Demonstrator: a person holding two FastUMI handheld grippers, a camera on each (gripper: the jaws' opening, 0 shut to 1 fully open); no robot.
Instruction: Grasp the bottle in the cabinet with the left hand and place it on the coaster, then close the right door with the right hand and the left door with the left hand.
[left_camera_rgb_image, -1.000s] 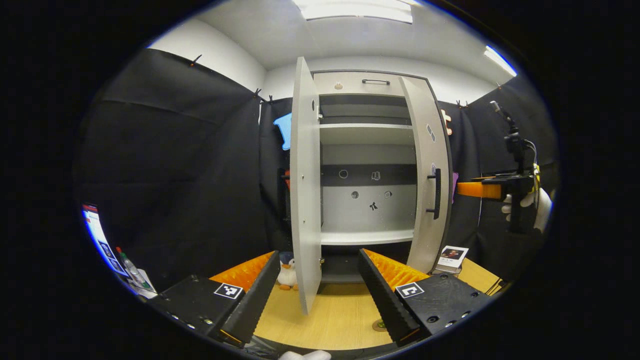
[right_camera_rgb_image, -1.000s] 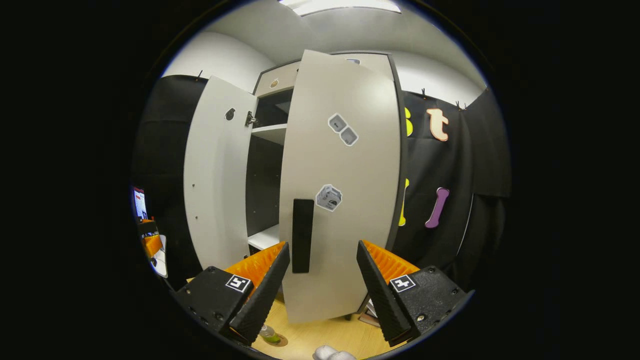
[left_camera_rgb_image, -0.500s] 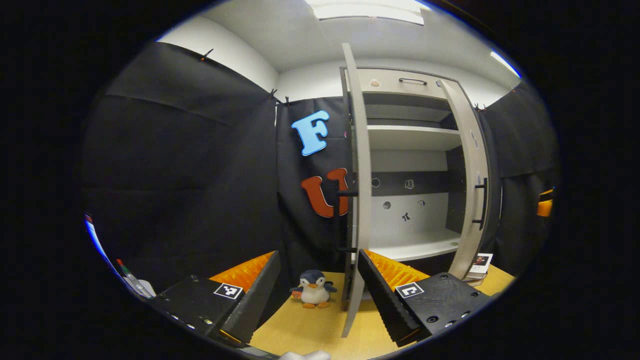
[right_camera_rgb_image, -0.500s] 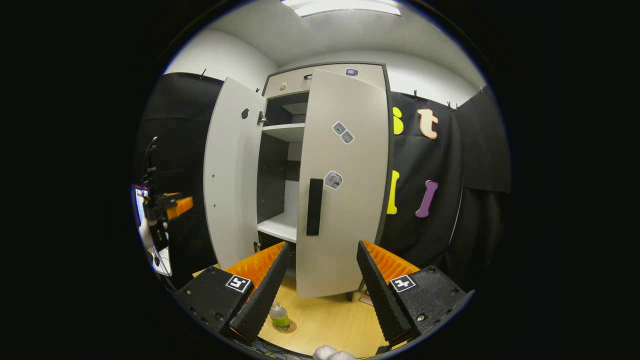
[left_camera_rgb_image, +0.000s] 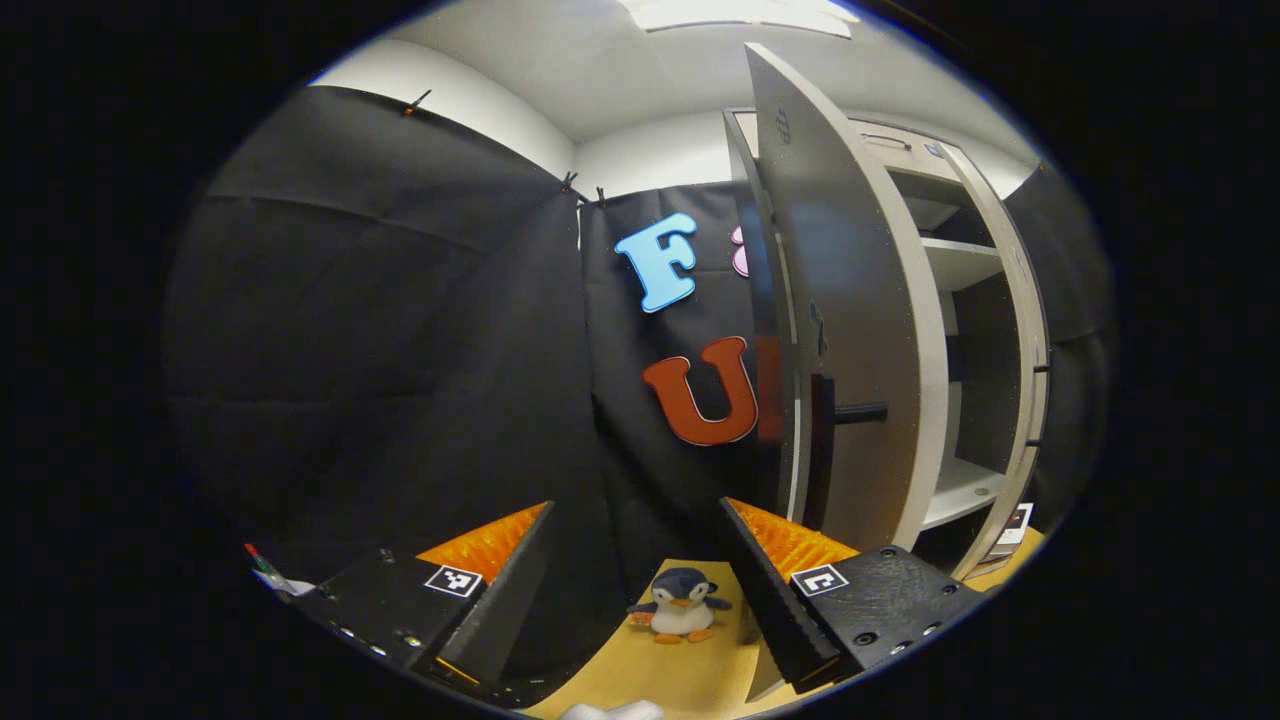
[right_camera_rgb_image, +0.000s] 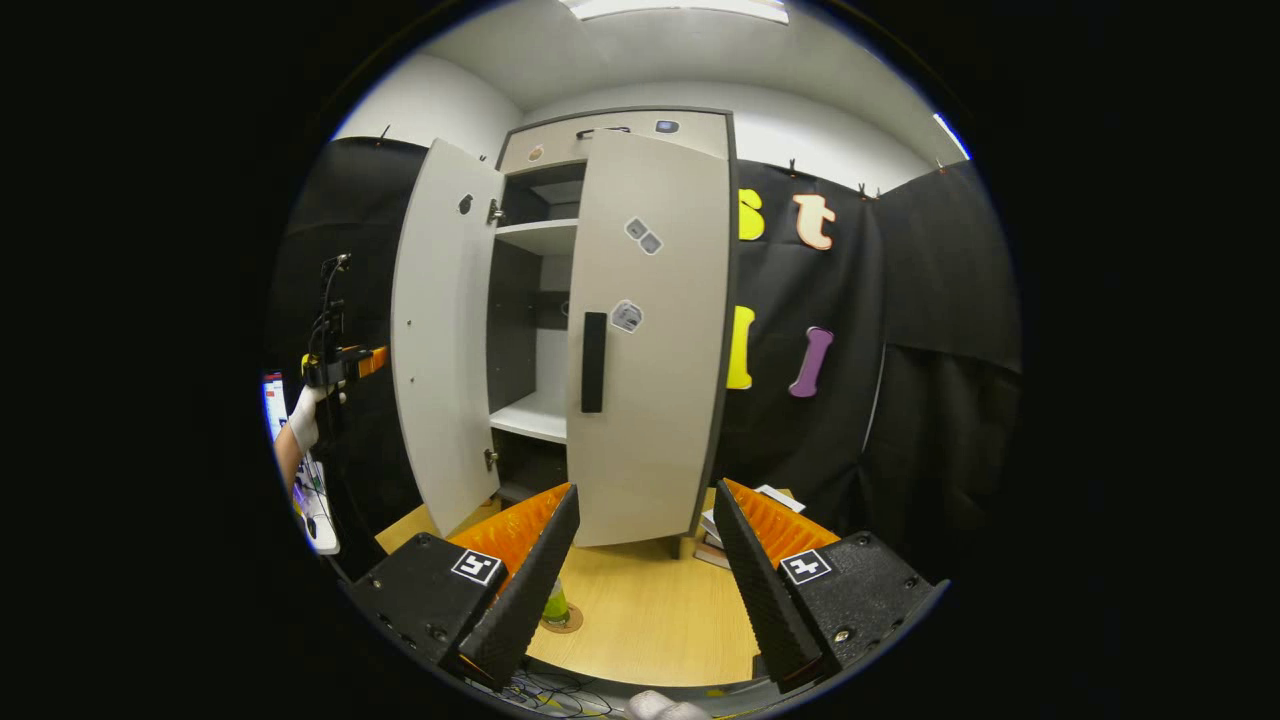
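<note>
Black-draped booth around a pale wooden tabletop (right_camera_rgb_image: 650, 610), with a tall grey cabinet (right_camera_rgb_image: 610, 130) at the back. Right door (right_camera_rgb_image: 650, 400) almost home but seemingly a little ajar, its dark handle (right_camera_rgb_image: 593, 362) facing the right gripper (right_camera_rgb_image: 645, 490). Left door (right_camera_rgb_image: 440, 330) swung wide open.

Right gripper spread wide, gripping nothing, hanging apart from the right door. Left gripper (left_camera_rgb_image: 635, 510) likewise spread and empty, sitting behind the open left door (left_camera_rgb_image: 850, 330) and looking along its outer face; seen from the right gripper view far off at the left (right_camera_rgb_image: 345, 365), held by a gloved hand (right_camera_rgb_image: 303, 420).

Possible trouble, as a judgement:
- Could catch a left finger on the door's bar handle (left_camera_rgb_image: 860, 413) or its near edge, both just beside that finger, and jerk the panel instead of pushing it.
- Could leave the cabinet gaping if the right door is not fully seated before the left one comes round.
- Could sweep the left door close to the bottle; hard to tell whether it stands inside the door's arc.
- Could knock the penguin toy (left_camera_rgb_image: 680, 605) below the left gripper.

Bottle (right_camera_rgb_image: 555, 603), with green liquid, upright on the round coaster (right_camera_rgb_image: 563, 624) on the tabletop, in front of the cabinet. Lies low beneath the right gripper's left finger, partly hidden by it, untouched, and well apart from the left gripper.
</note>
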